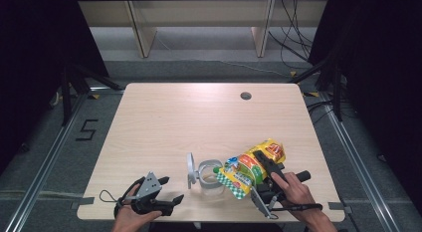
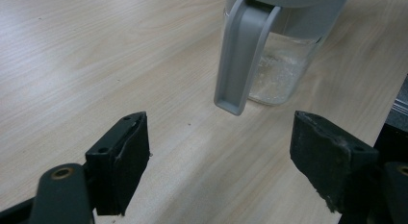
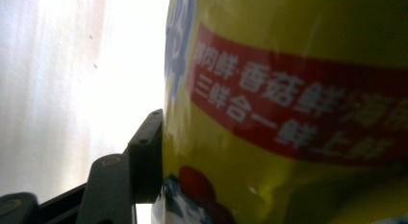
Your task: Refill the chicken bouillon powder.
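A yellow printed bag [image 1: 251, 167] hangs tilted at the front right of the table, its green-checked lower end over a clear jar [image 1: 211, 181]. My right gripper [image 1: 263, 165] is shut on the bag. In the right gripper view one pad [image 3: 146, 154] presses on the bag's [image 3: 288, 113] side, and the bag hides the other jaw. The jar [image 2: 281, 70] has a grey handle [image 2: 239, 56] and some white grains at its bottom. Its round lid [image 1: 190, 168] stands open to the left. My left gripper [image 1: 170, 188] [image 2: 219, 132] is open, low over the table left of the jar, with nothing between its jaws.
The wooden table [image 1: 174, 117] has a round cable hole [image 1: 245, 96] at the back right. Pale shelving [image 1: 199, 23] stands behind the table, with cables [image 1: 293, 38] on the floor to the right. The table's front edge is close under both hands.
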